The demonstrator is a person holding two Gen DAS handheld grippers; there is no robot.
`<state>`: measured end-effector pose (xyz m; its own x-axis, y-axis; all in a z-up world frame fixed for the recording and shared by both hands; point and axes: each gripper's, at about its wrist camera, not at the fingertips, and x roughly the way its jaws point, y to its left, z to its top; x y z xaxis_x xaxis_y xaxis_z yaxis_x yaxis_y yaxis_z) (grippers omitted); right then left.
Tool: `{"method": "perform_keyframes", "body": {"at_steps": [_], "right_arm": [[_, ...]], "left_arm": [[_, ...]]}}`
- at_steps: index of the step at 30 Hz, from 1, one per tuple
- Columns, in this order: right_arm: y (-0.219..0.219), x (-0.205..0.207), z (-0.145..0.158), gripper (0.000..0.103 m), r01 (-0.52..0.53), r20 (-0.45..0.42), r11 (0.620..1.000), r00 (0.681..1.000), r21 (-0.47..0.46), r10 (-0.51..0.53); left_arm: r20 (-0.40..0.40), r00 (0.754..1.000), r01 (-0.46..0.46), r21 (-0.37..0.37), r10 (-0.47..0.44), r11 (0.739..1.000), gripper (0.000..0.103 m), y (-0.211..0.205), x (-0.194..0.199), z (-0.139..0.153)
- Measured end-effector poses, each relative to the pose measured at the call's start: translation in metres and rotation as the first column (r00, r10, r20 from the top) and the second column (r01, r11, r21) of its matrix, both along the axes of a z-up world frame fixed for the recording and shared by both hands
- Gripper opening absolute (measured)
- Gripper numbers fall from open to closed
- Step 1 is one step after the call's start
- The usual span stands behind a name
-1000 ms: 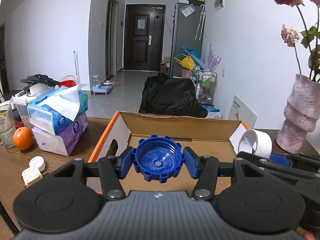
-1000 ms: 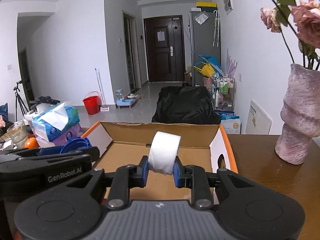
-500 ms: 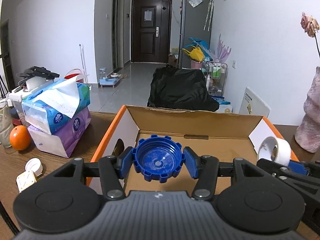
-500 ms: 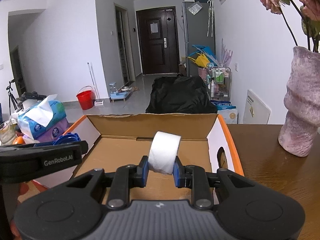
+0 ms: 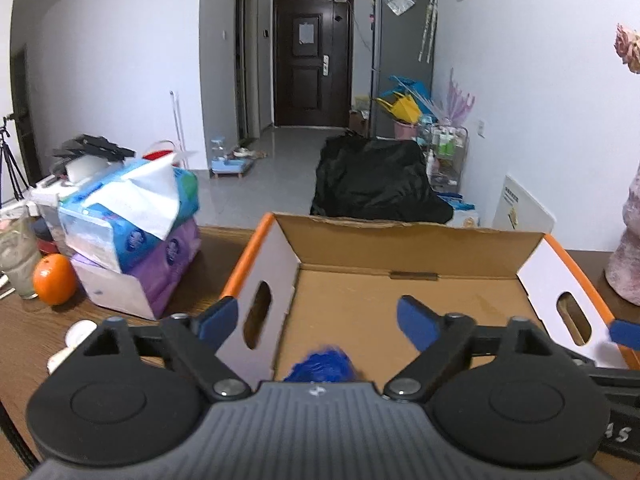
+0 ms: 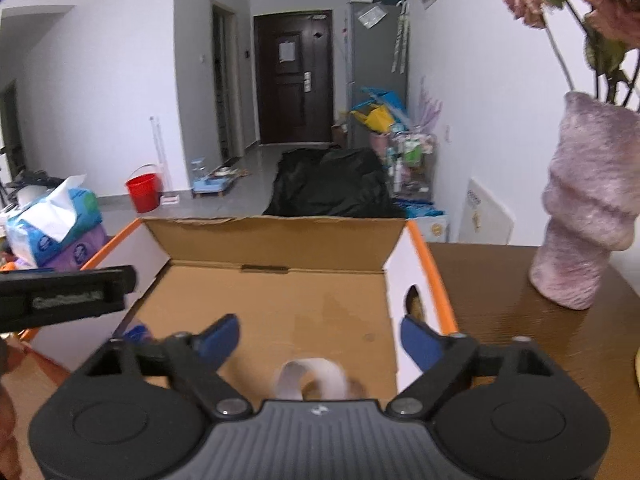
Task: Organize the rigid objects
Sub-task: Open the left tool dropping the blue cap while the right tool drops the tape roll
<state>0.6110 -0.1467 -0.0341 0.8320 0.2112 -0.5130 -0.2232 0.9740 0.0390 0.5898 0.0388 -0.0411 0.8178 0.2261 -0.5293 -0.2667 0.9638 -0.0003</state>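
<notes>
An open cardboard box (image 5: 400, 240) with orange edges stands on the wooden table (image 6: 520, 312); the same box (image 6: 280, 236) fills the right wrist view. My left gripper (image 5: 318, 314) hangs over the box's left part, jaws opening wide. A blurred blue cap (image 5: 320, 366) is below and free of the pads, low inside the box. My right gripper (image 6: 320, 334) is over the box's right part, its jaws opening too. A blurred white tape roll (image 6: 310, 376) sits loose beneath it in the box, partly hidden by the gripper body.
Stacked tissue packs (image 5: 132, 232), an orange (image 5: 54, 278) and a glass (image 5: 18, 256) stand left of the box. Small white items (image 5: 78, 330) lie near the left front. A pink vase (image 6: 588, 216) with dried flowers stands right of the box.
Both grippers have sunk slightly over the box and spread their jaws. The blue cap dropped out of the left one, the white tape roll out of the right one.
</notes>
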Motion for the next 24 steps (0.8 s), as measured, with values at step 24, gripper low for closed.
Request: {"method": "perform_keyframes", "body": {"at_steps": [24], "right_arm": [[-0.007,-0.030,0.017,0.103,0.007,0.022,1.000,1.000,0.004,-0.008]], "left_arm": [[0.042,0.999,0.010,0.000,-0.010,1.000,0.103,-0.011,-0.034,0.025]]}}
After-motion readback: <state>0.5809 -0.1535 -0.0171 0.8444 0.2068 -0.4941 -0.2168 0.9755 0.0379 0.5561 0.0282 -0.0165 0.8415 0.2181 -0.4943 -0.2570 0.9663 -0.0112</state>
